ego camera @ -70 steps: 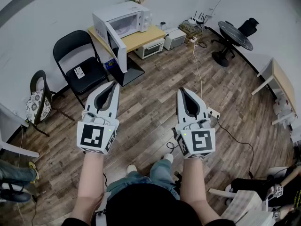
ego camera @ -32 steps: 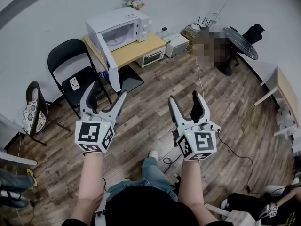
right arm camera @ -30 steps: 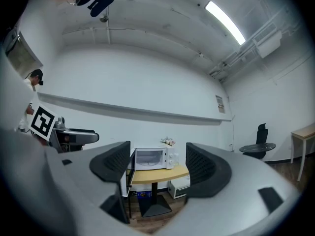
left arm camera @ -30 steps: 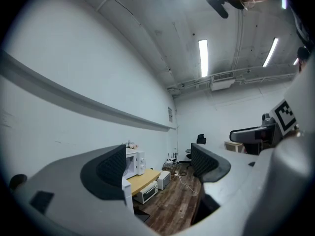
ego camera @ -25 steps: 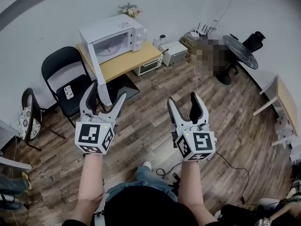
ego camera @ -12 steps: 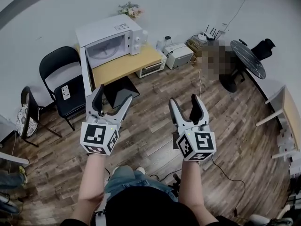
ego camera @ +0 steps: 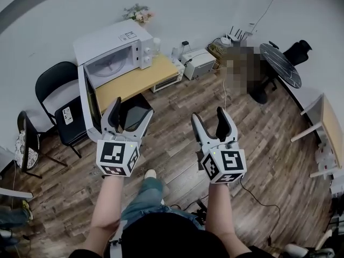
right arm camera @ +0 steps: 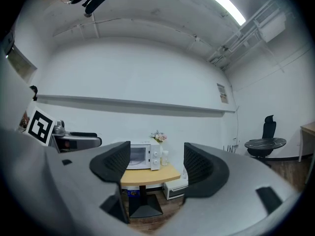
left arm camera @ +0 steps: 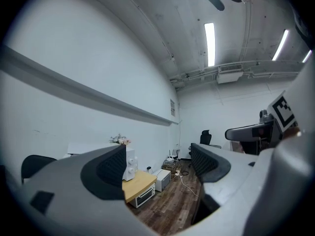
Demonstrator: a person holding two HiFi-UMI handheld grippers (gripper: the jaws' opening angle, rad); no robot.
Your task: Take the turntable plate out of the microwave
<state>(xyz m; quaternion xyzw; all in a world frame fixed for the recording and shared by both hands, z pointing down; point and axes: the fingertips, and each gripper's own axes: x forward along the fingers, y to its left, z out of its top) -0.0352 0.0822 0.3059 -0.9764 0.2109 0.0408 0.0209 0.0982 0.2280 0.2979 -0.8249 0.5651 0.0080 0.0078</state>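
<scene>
My left gripper is empty, its jaws spread wide with only wall and floor showing between them. My right gripper is the same, jaws well apart and nothing held, with the microwave framed in the gap ahead of it. Both hang in the air in front of the microwave and well apart from it, the left one on the door's side. The door stands swung out to the left of the cavity, so I judge the opening step done. Inside the cavity I can make out a pale round shape, which I take for the turntable plate; it looks to be sitting in place, untouched. The microwave stands on a wooden table against the wall, with a black chair to its left and a small white oven on the floor to its right. By my reckoning nearly all of the job is left: close the distance to the microwave, reach into the cavity, take the plate by its rim and bring it out level past the door.
</scene>
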